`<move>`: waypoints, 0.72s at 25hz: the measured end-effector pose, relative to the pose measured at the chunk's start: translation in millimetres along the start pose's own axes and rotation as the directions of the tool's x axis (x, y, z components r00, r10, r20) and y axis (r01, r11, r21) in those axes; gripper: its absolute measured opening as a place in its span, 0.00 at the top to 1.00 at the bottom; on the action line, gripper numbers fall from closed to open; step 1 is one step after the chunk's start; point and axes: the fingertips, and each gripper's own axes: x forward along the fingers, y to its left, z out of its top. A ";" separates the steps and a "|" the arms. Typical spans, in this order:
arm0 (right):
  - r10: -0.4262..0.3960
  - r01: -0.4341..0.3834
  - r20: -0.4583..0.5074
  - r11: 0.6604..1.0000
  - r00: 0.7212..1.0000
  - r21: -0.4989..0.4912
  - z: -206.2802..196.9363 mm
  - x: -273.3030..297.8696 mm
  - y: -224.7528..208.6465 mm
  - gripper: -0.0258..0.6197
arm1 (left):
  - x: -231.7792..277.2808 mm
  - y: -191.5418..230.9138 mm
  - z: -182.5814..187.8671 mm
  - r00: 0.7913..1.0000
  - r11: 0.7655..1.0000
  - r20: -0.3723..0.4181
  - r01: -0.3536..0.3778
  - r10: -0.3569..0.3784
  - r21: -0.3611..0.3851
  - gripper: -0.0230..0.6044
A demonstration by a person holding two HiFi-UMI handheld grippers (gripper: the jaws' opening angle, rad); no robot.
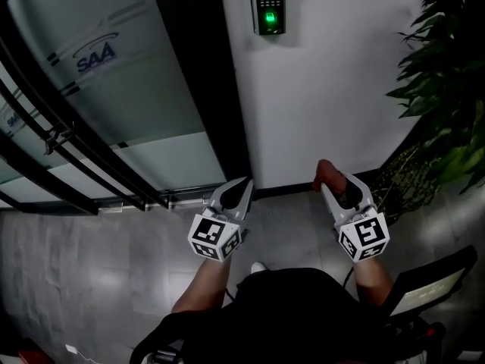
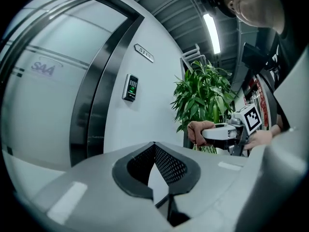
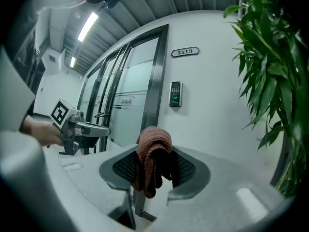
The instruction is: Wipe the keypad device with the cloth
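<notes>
"SAA" logo, pale letters w/ a swoosh over them, on the frosted glass door (image 1: 95, 55). Room no. "5113" on the small number plate (image 3: 185, 52), on the wall above the keypad device (image 3: 175, 94). Keypad's green-lit screen: poss. characters, too small to read.

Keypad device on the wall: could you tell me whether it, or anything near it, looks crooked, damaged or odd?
Nothing stands out. The keypad device sits straight on the wall with its green light on, and the cloth is clamped in the right hand-held gripper, not touching it.
</notes>
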 end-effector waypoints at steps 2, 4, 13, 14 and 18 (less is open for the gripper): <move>0.021 -0.021 0.002 1.000 1.000 -0.010 -0.7 -15.1 0.0 0.74 | 0.4 -20.4 -1.8 1.000 1.000 -0.004 -0.001 0.001 0.002 0.94; 0.042 -0.042 0.005 0.999 0.999 -0.015 -3.1 -32.2 1.7 0.74 | -0.3 -39.2 -3.3 1.000 1.000 -0.008 -0.007 0.007 0.009 0.94; 0.085 -0.085 0.008 0.996 0.996 -0.008 -25.5 -100.9 10.0 0.74 | -14.4 -109.7 -25.8 0.998 1.000 -0.055 -0.010 0.009 -0.021 0.94; 0.084 -0.084 0.010 0.996 0.996 -0.005 -27.2 -106.4 10.6 0.74 | -16.2 -115.2 -26.0 0.998 1.000 -0.055 -0.009 0.008 -0.017 0.94; 0.098 -0.098 0.006 0.995 0.995 0.000 -33.6 -124.4 14.9 0.74 | -22.4 -128.9 -22.3 0.999 1.000 -0.042 -0.019 0.019 0.000 0.94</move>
